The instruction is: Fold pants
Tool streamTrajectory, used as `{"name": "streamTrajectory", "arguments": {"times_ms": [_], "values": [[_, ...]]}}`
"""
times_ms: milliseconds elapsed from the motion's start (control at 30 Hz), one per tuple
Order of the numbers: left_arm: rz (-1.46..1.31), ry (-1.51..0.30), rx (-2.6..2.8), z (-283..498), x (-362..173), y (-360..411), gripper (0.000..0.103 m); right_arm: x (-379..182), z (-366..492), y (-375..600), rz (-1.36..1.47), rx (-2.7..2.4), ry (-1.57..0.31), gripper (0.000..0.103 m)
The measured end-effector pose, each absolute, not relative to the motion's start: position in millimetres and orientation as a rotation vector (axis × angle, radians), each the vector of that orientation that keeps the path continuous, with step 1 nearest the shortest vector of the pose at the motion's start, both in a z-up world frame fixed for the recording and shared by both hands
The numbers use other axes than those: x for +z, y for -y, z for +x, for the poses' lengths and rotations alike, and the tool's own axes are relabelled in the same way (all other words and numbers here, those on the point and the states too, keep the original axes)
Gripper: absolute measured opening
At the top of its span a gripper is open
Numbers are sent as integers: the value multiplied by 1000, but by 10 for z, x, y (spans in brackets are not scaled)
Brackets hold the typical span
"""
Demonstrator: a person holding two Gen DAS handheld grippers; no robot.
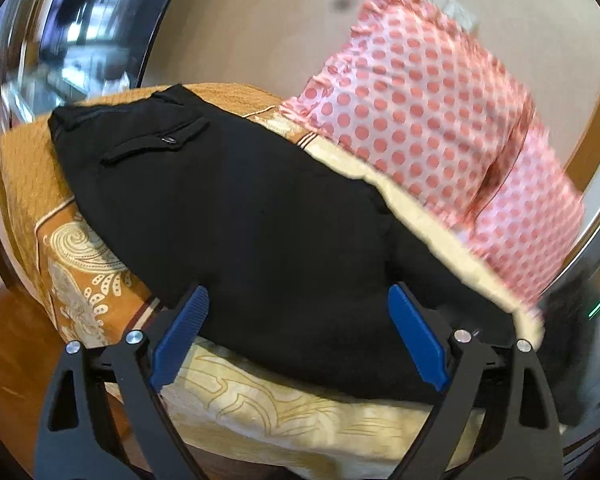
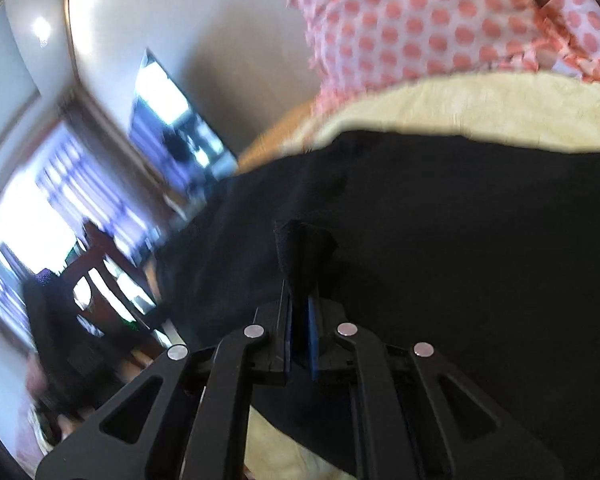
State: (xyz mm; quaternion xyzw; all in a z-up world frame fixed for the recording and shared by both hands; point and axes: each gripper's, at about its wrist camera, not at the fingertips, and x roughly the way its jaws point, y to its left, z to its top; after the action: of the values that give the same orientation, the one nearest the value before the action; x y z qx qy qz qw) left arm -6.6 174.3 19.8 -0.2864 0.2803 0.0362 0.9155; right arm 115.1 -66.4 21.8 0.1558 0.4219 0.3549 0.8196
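Note:
Black pants (image 1: 236,200) lie spread on a bed, waistband and back pocket at the far left. My left gripper (image 1: 296,320) is open, its blue pads on either side of the near pants edge, holding nothing. In the right wrist view the pants (image 2: 460,240) fill the middle. My right gripper (image 2: 300,304) is shut on a pinched fold of the black fabric (image 2: 304,248), which sticks up between the pads.
The bed has an orange and cream patterned cover (image 1: 80,264). A pink polka-dot pillow (image 1: 420,120) lies behind the pants, also in the right wrist view (image 2: 440,20). A wooden floor (image 1: 12,360) shows at lower left. Windows and furniture (image 2: 80,240) stand to the left.

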Motion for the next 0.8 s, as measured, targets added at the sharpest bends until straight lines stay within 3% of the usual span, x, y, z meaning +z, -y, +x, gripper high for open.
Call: {"name": "streamTrajectory", "arguments": {"times_ms": [67, 133, 167, 233, 800], "values": [[-658, -555, 100, -134, 245, -1934, 91, 211, 1101, 664, 307, 772, -911, 18], [-686, -550, 138, -162, 268, -2085, 91, 260, 1037, 661, 291, 808, -896, 44], [-697, -551, 164, -170, 271, -2153, 91, 301, 1006, 664, 284, 808, -883, 51], [-733, -558, 206, -186, 250, -2312, 91, 329, 954, 677, 283, 810, -852, 74], [-995, -652, 169, 58, 84, -2800, 91, 257, 911, 646, 243, 838, -836, 75]]}}
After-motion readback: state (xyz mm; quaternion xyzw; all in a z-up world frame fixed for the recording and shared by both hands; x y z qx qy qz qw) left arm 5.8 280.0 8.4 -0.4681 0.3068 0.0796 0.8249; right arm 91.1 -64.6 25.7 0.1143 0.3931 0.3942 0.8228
